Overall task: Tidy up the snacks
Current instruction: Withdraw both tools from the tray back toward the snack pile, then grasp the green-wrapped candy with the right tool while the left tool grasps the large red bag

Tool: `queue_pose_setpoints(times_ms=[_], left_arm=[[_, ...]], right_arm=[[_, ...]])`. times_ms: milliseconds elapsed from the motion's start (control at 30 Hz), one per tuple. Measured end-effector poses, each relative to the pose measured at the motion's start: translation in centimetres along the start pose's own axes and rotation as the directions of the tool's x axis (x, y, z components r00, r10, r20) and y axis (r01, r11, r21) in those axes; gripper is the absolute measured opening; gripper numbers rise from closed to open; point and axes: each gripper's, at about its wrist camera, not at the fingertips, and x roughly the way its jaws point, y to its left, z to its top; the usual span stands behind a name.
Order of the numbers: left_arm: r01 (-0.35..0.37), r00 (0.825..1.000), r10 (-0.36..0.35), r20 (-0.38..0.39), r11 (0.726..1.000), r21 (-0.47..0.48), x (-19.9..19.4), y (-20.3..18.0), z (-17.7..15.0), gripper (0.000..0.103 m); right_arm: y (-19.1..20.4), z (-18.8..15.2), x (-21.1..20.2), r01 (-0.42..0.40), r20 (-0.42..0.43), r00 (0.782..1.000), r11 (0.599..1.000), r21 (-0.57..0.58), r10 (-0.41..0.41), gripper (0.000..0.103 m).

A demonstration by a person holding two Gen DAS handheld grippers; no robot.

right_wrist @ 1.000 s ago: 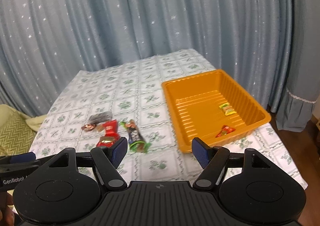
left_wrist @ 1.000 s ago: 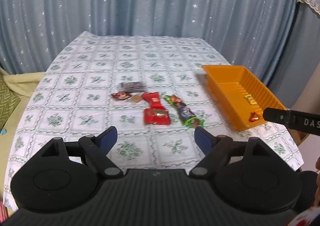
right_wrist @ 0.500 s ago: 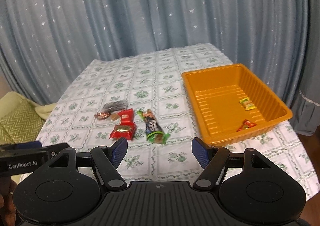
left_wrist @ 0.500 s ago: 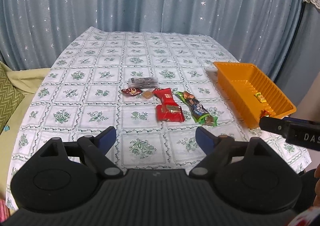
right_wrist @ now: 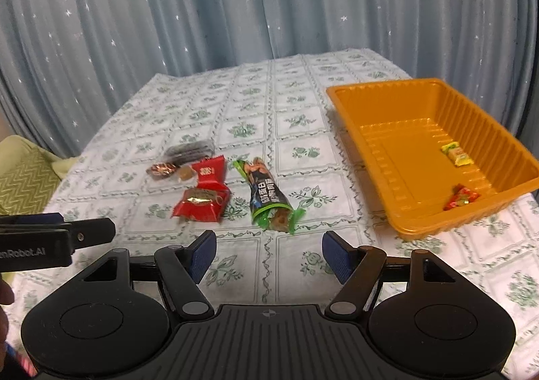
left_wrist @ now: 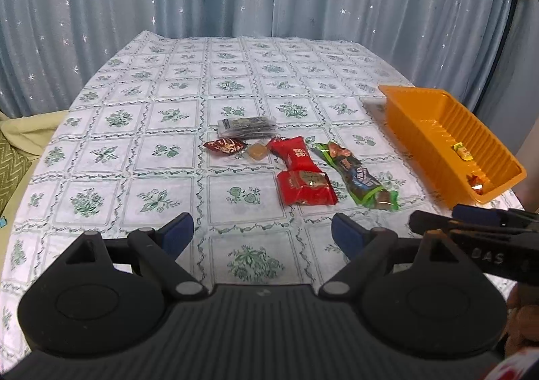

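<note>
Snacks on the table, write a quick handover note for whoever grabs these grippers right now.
Left hand-held gripper: empty, jaws opening, above the tablecloth.
Right hand-held gripper: empty, jaws closing on nothing, short of the green bar.
Done: yellow candy and red-orange candy lie in the orange tray.
Left on the cloth: green bar, two red packets, dark packet, small brown-red candy, tan cube.

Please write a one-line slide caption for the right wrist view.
Open, empty right gripper, its jaws closing, above floral tablecloth; wrapped snacks lie beside orange plastic tray holding two candies.
</note>
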Motion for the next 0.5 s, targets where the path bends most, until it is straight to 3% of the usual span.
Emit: queue_pose_setpoints(times_ms=[133, 500], left_arm=[[0.008, 1.0, -0.008, -0.007, 1.0, 0.006, 2.1, 0.3, 0.1, 0.088], [0.029, 0.999, -0.029, -0.024, 0.999, -0.019, 5.6, 1.1, -0.1, 0.088]], right_arm=[[-0.1, -0.1, 3.1, 0.016, -0.019, 1.0, 1.0, -0.022, -0.016, 0.058], [-0.4, -0.4, 8.7, 0.098, -0.033, 0.994, 0.98, -0.175, -0.105, 0.057]])
